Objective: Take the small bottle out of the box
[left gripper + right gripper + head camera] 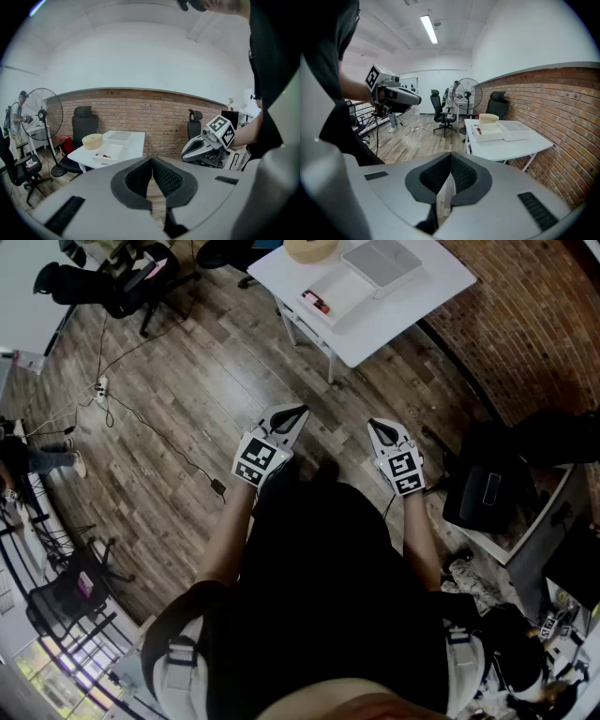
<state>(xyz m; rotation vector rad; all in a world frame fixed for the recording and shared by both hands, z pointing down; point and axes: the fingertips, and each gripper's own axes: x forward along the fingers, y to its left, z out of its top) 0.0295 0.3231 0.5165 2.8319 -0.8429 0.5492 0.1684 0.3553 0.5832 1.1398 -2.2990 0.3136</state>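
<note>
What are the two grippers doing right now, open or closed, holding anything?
Left gripper: closed, jaws together, nothing between them.
Right gripper: closed, jaws together, holding nothing.

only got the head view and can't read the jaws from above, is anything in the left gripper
Observer: No, the left gripper has its jaws together with nothing between them.
Operator: and the right one
Observer: The right gripper is shut and empty too.
Operator: anything near that white table that i can't see
Observer: A pedestal fan stands to its left in the left gripper view.
</note>
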